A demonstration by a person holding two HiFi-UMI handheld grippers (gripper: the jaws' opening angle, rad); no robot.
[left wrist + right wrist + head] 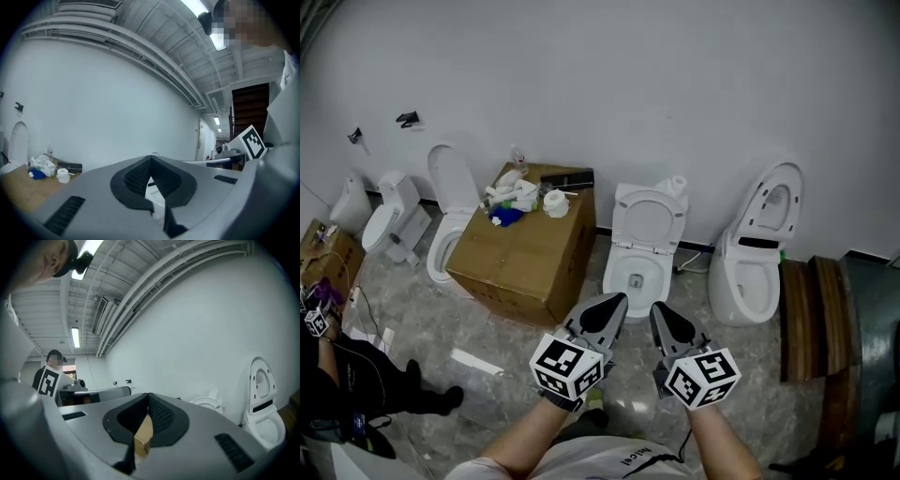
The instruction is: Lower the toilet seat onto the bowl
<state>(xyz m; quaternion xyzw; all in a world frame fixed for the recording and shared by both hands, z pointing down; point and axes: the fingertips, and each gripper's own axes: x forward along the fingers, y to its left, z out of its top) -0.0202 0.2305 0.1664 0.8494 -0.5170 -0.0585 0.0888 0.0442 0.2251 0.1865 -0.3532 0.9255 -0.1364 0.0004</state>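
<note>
While left gripper and right gripper hover with jaws closed on nothing, the toilet seat stands raised. Lid seemingly behind it, hard to separate

Fairly bright, even light falls from the ceiling strip lights — blown out to white glare in both gripper views — leaving only soft shadows on the marbled floor, while those two views bow strongly, go black at the corners and turn soft nearest the lens.
</note>
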